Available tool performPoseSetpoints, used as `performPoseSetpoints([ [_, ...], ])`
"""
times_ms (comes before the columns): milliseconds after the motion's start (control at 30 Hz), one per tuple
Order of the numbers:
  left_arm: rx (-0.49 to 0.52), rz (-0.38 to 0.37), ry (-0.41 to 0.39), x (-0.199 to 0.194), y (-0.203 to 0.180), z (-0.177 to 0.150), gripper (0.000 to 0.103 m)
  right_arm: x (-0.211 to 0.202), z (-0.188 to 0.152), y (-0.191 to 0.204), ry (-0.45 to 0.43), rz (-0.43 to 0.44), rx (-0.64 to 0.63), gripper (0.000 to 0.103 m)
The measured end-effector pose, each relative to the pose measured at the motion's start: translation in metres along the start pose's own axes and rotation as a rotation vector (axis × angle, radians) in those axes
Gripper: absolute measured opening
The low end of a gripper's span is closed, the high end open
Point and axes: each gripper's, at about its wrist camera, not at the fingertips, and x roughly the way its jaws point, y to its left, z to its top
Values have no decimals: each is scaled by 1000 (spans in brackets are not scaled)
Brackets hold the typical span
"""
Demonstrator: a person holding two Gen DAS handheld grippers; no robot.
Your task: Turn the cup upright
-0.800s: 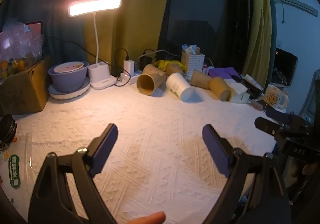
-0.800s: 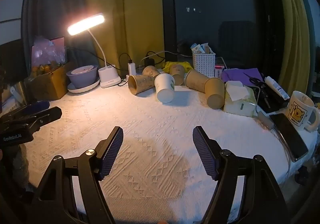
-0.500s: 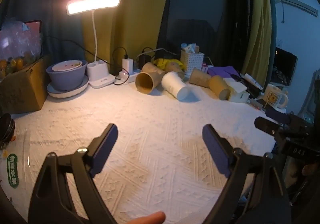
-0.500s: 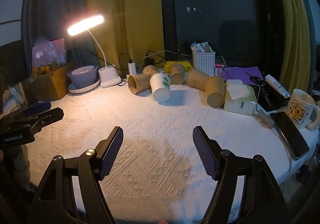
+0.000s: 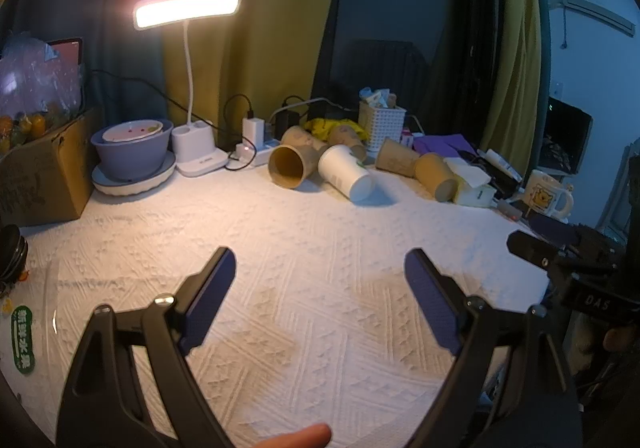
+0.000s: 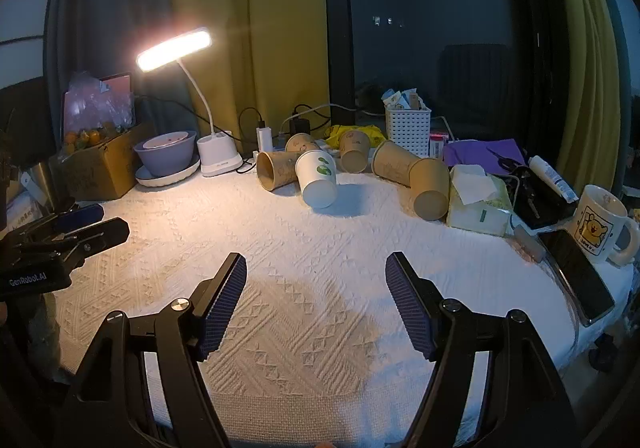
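Observation:
Several paper cups lie on their sides at the far edge of the white cloth. A white cup with green leaves (image 5: 347, 175) (image 6: 317, 177) lies bottom toward me. A brown cup (image 5: 291, 164) (image 6: 277, 169) lies left of it, mouth open toward the left. Two more brown cups (image 5: 435, 177) (image 6: 429, 187) lie to the right. My left gripper (image 5: 319, 270) is open and empty, well short of the cups. My right gripper (image 6: 316, 274) is open and empty, also short of them. Each gripper shows at the edge of the other's view.
A lit desk lamp (image 6: 218, 156), a purple bowl on a plate (image 5: 132, 152), a cardboard box (image 5: 40, 172) stand at the back left. A white basket (image 6: 408, 128), tissue pack (image 6: 478, 204), mug (image 6: 600, 224) and phone (image 6: 576, 276) are at the right. The white cloth (image 6: 320, 240) lies before the cups.
Both grippers have moved slightly toward the cups, which look a little nearer. Jaws stay open. The cups have not moved.

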Motion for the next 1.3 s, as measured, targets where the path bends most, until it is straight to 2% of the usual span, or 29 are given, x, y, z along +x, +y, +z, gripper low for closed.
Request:
performPoseSetpoints([
  [833, 18, -13, -36, -8, -5, 3, 88, -6, 4, 2, -17, -15, -7, 75],
  [1300, 42, -24, -29, -5, -6, 5, 88, -7, 7, 1, -19, -16, -9, 74],
])
